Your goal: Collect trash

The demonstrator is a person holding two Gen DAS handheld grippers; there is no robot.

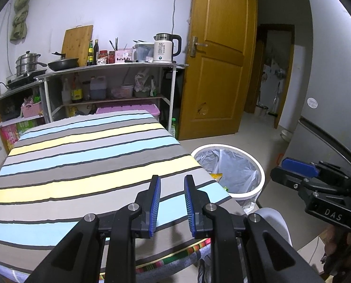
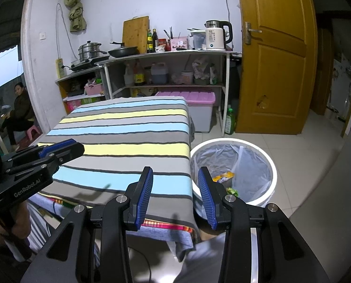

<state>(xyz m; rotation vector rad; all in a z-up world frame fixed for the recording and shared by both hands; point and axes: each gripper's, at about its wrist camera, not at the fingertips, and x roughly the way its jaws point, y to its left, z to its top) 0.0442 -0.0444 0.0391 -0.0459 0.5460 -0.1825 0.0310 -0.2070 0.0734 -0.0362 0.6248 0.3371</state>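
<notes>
A white trash bin [image 2: 273,165] with a clear liner stands on the floor right of the striped table [image 2: 128,136]. Inside it lie a yellow wrapper [image 2: 223,177] and a green wrapper [image 2: 232,191]. The bin also shows in the left wrist view [image 1: 261,176], with the yellow wrapper [image 1: 216,176] partly hidden by the table edge. My left gripper [image 1: 172,182] is open and empty above the table's near right part [image 1: 81,165]. My right gripper [image 2: 175,173] is open and empty over the table's right edge, beside the bin. No trash shows on the table.
A kitchen shelf [image 2: 166,54] with pans, bottles and a kettle [image 2: 216,35] stands behind the table. A pink-lidded box [image 2: 194,101] sits under it. A wooden door [image 2: 276,54] is open at right. A person [image 2: 19,108] sits at far left.
</notes>
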